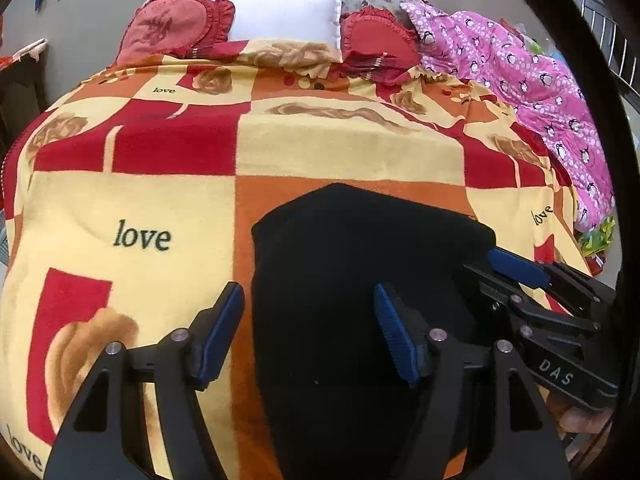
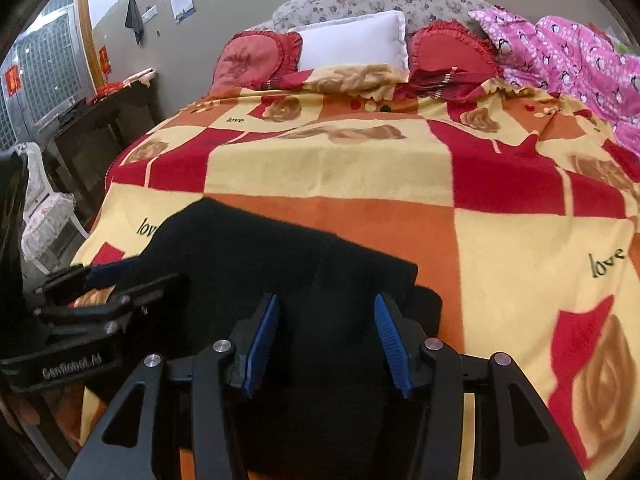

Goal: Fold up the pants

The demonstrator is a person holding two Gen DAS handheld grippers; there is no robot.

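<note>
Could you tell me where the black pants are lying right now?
The black pants lie on the near part of the patterned blanket, in front of both open grippers, far from the white pillow at the headboard.

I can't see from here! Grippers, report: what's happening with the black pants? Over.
Left gripper open, right gripper open, both over the pants. Black pants lying partly folded on the love blanket. Nothing in the way.

Black left tool (image 1: pixel 308 332) and right tool (image 2: pixel 326 338), ribbed blue pads, silver screws.
</note>
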